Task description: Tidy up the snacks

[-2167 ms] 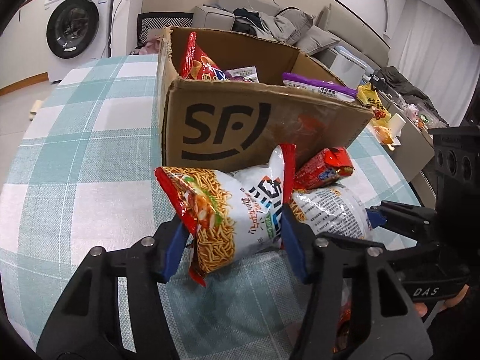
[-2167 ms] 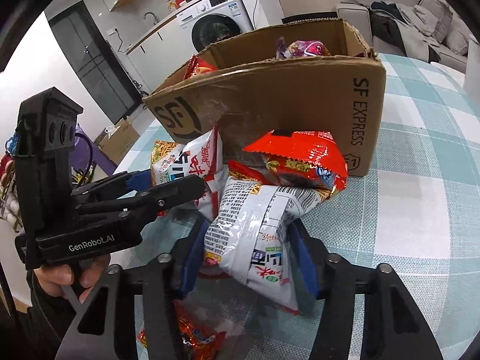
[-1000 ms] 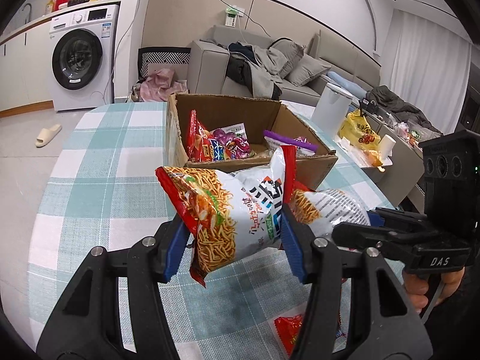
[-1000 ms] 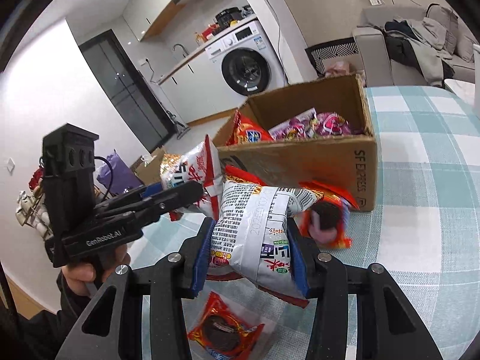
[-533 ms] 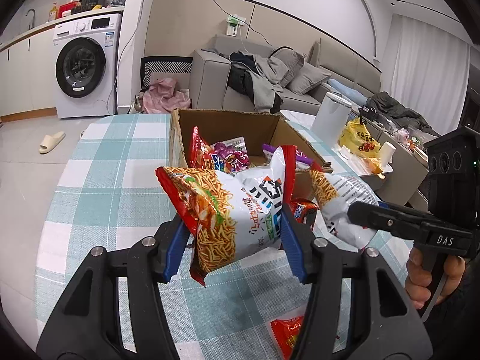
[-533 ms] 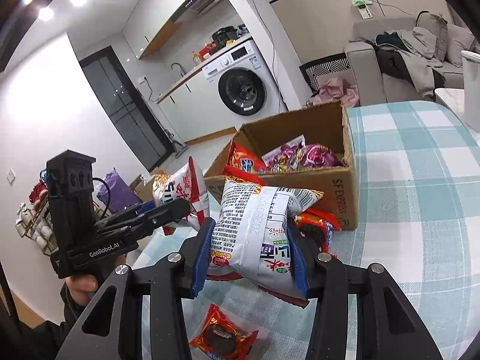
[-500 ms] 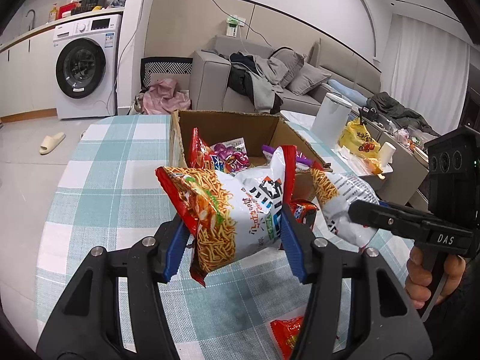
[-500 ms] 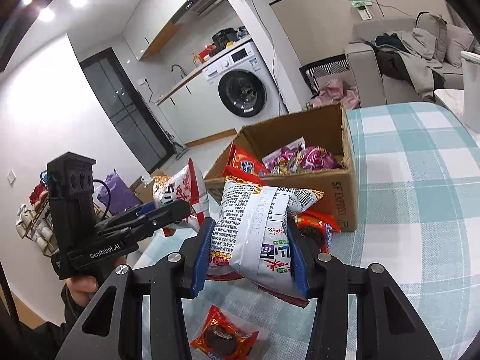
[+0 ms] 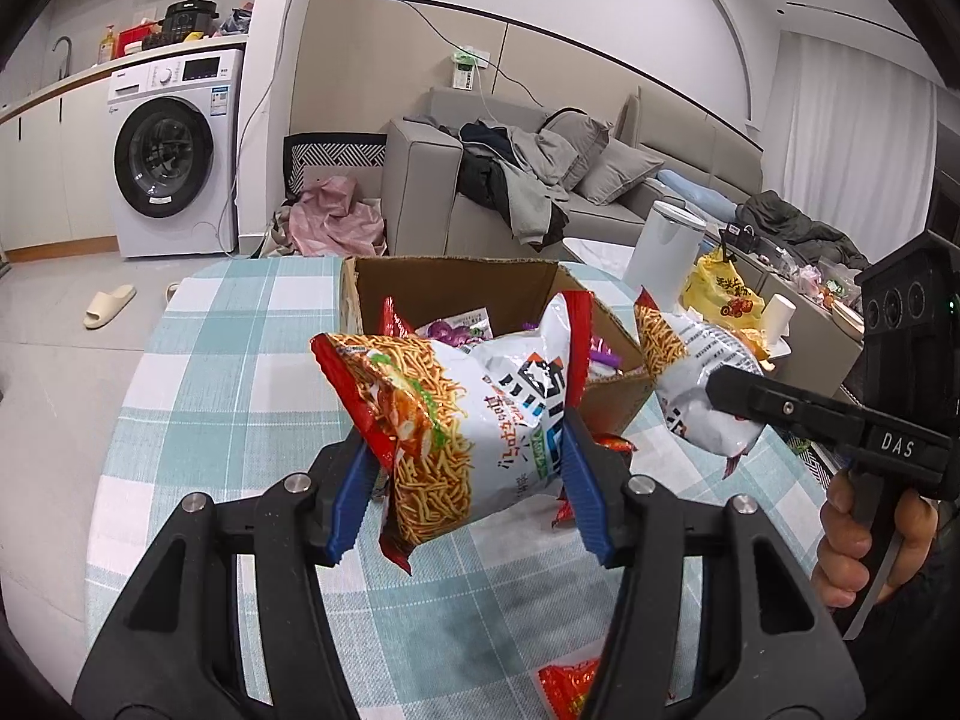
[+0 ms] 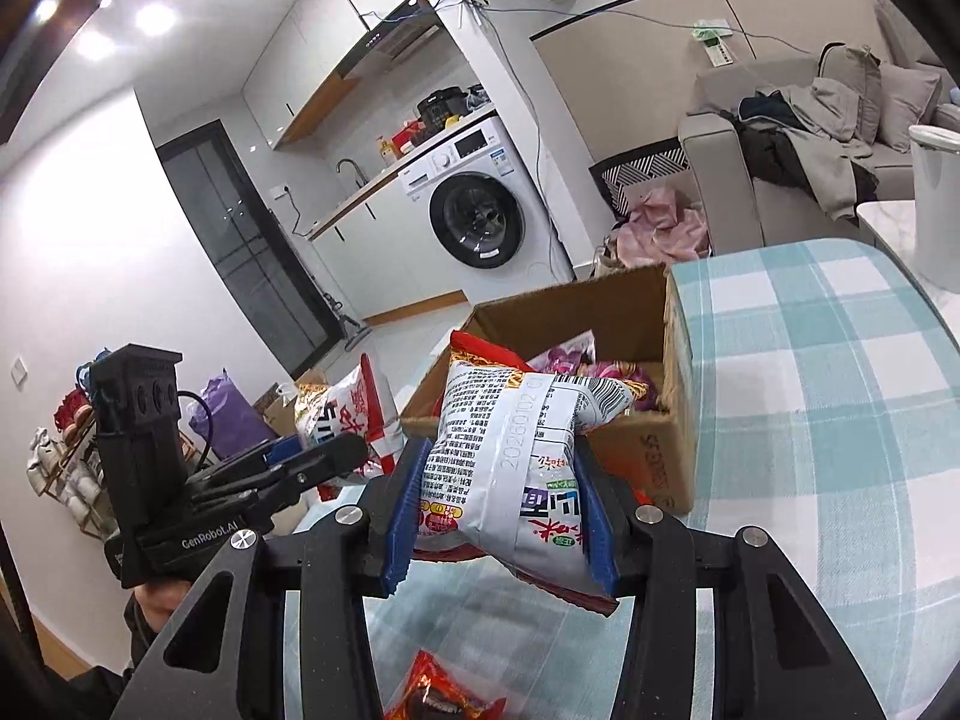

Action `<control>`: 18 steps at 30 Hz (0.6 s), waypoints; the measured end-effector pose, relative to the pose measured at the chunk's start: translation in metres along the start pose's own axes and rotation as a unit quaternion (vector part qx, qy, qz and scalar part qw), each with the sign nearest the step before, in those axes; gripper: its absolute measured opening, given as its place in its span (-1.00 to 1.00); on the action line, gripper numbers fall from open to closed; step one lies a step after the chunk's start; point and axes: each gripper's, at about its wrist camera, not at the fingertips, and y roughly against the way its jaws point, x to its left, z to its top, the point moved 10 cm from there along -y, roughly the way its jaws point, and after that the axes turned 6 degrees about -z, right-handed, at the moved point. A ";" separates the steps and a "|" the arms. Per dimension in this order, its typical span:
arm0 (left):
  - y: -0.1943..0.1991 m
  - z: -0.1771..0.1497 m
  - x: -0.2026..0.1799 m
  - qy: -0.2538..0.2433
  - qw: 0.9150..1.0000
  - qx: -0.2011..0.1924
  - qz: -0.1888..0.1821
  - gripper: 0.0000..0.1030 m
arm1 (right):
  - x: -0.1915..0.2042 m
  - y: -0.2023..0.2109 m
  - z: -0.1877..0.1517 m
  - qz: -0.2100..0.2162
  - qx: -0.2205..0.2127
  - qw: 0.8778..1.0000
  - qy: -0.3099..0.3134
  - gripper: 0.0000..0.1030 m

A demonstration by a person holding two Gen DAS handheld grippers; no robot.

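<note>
My left gripper [image 9: 465,492] is shut on a noodle snack bag [image 9: 462,420], red and white with a noodle picture, held up in the air in front of the open cardboard box [image 9: 618,402]. My right gripper [image 10: 501,522] is shut on a second noodle snack bag [image 10: 510,456], white with printed text, held above the table near the box [image 10: 660,480]. The box holds several snack packets [image 10: 576,366]. Each gripper shows in the other's view: the right one [image 9: 726,396] beside the box, the left one [image 10: 336,456] at the left.
The round table has a teal and white checked cloth [image 9: 240,372]. A red snack packet [image 10: 438,696] lies on the cloth below my grippers, and another red packet [image 9: 606,441] lies at the foot of the box. A sofa [image 9: 540,180] and washing machine [image 9: 174,162] stand beyond.
Both grippers have risen with their bags, from table level beside the box to above its rim. The box now looks lower and farther away in both views.
</note>
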 end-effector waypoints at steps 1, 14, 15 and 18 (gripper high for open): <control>0.000 0.002 0.000 0.001 1.000 -0.002 0.000 0.05 | 0.000 0.000 0.003 -0.001 -0.002 1.000 0.001 -0.10; -0.017 0.037 -0.005 -0.005 1.000 -0.012 0.010 0.05 | -0.003 -0.004 0.036 -0.018 -0.017 1.000 0.003 -0.10; -0.019 0.039 -0.004 -0.005 1.000 -0.012 0.010 0.05 | -0.003 -0.005 0.038 -0.019 -0.017 1.000 0.003 -0.10; -0.026 0.047 -0.004 -0.006 1.000 -0.011 0.015 0.05 | -0.003 -0.007 0.042 -0.021 -0.019 1.000 0.003 -0.10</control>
